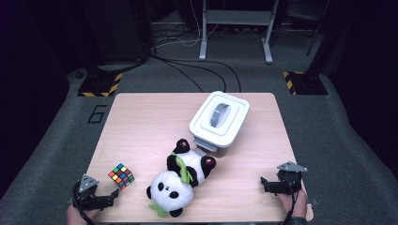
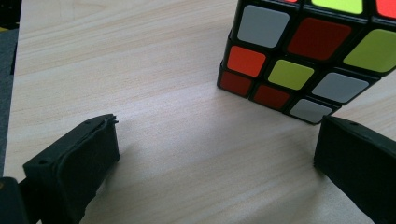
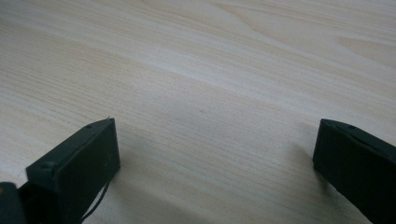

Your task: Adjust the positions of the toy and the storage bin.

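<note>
A colour puzzle cube (image 1: 121, 176) (image 2: 303, 56) sits near the table's front left corner. My left gripper (image 1: 107, 197) (image 2: 217, 140) rests just in front of it, open, with the cube beyond the jaw tips and slightly to their right. A plush panda (image 1: 180, 178) lies on its back at the front centre, touching a white lidded box (image 1: 218, 119) with a grey handle. My right gripper (image 1: 268, 183) (image 3: 215, 140) rests at the front right, open over bare wood.
The light wooden table (image 1: 141, 122) has free room at its back left and along its right side. Grey floor, cables and striped stand bases lie beyond the far edge.
</note>
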Demonstrator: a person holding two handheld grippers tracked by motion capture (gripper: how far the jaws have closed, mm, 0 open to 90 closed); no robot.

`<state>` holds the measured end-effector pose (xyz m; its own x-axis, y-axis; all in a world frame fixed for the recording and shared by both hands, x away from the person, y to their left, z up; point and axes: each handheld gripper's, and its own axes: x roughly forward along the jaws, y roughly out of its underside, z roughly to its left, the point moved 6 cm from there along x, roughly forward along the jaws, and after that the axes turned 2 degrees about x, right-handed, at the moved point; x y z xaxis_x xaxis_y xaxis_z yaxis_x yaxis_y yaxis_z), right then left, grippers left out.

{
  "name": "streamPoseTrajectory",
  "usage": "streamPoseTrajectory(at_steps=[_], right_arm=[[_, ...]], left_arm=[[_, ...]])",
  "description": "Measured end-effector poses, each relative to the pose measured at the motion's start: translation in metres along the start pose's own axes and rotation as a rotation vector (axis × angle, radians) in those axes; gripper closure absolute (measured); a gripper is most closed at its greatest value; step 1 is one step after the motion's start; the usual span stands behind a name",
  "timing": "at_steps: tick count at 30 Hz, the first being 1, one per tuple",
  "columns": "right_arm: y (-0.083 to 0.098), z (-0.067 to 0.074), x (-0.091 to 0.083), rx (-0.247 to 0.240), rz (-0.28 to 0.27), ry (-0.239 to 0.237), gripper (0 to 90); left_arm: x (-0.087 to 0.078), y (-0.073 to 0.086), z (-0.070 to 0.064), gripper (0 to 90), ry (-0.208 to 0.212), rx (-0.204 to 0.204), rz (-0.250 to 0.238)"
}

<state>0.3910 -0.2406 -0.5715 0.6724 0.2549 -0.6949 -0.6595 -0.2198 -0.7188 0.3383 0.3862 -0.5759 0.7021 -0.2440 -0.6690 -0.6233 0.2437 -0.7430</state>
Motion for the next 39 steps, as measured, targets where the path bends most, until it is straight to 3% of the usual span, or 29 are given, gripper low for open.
streamPoseTrajectory(at_steps=[19, 29, 39], right_arm=[[0.0, 0.0, 0.0, 0.001, 0.0, 0.001, 0.1], [0.0, 0.0, 0.0, 0.004, -0.001, 0.003, 0.2], [0.0, 0.0, 0.0, 0.005, -0.001, 0.003, 0.2]], left_arm=[[0.001, -0.002, 0.002, 0.0, 0.01, 0.016, 0.021], [-0.012, -0.013, -0.005, 0.0, 0.061, 0.052, 0.031], [-0.023, -0.026, -0.009, 0.0, 0.104, 0.066, 0.005]])
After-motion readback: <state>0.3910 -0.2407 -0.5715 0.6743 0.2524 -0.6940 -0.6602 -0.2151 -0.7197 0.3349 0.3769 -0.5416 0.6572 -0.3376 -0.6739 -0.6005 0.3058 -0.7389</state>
